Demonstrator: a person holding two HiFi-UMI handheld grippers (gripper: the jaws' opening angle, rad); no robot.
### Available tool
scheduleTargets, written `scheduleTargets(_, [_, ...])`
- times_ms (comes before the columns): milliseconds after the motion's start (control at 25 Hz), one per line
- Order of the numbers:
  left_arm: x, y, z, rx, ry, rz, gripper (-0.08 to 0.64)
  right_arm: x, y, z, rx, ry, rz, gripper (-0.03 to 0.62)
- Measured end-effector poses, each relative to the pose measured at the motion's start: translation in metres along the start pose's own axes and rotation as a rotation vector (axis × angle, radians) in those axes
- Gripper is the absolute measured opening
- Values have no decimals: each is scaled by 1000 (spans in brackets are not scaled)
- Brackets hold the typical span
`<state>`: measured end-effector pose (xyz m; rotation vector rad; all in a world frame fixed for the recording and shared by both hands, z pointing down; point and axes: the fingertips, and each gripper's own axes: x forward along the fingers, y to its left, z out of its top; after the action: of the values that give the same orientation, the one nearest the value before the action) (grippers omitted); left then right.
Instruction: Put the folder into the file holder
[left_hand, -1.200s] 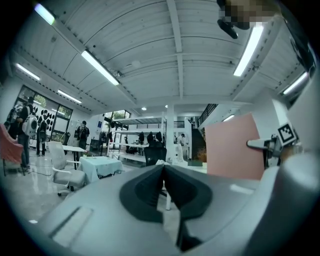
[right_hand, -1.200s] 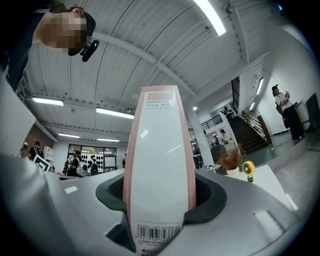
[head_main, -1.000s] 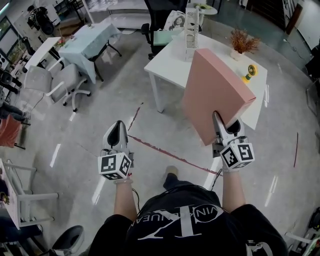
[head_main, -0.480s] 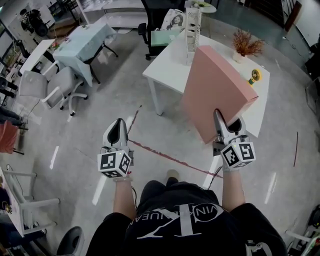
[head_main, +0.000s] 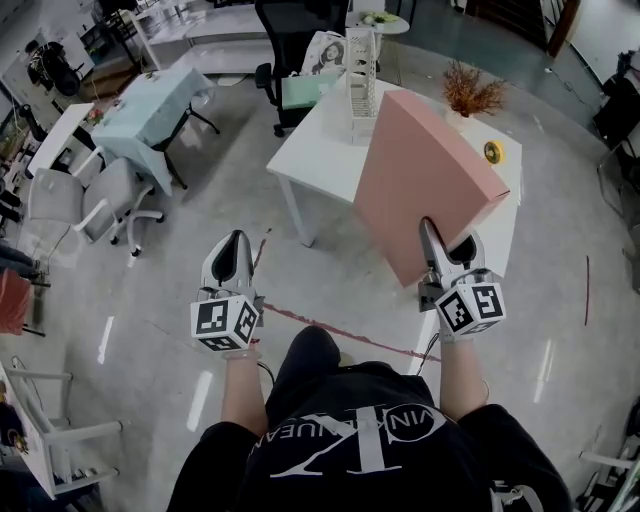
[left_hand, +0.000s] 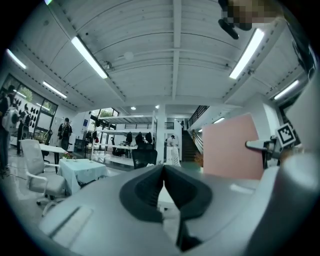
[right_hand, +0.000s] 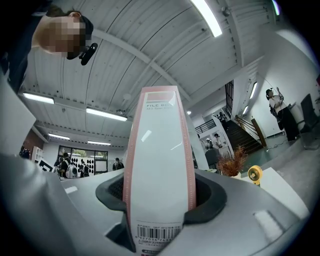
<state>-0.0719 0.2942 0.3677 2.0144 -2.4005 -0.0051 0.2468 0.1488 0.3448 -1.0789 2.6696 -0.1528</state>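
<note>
Spine of the folder (right_hand: 159, 165) says "FILE BOX" up top, well past the fingers (right_hand: 212, 200); a barcode label (right_hand: 159, 232) sits low between them, digits starting 6927036.

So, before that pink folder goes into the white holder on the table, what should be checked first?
1. Grip on the folder: ok. The right gripper presses on both its sides.
2. Left gripper free to help: ok. It is shut with nothing in it.
3. File holder in sight and upright on the white table: ok.
4. Free slot in the file holder: cannot tell from here.
5. Folder lined up over the file holder: not ok. It is held apart from it.
</note>
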Motion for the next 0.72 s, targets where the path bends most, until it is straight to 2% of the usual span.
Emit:
scheduleTargets(200, [20, 3, 6, -9, 6, -10, 0, 13, -5, 8, 1, -6, -14, 284])
scheduleTargets(360, [51, 6, -4, -26, 9, -38, 0, 32, -12, 1, -14, 3, -25, 284])
scheduleTargets(720, [163, 27, -7, -43, 7, -120, 0, 112, -30, -5, -36, 5, -63, 284])
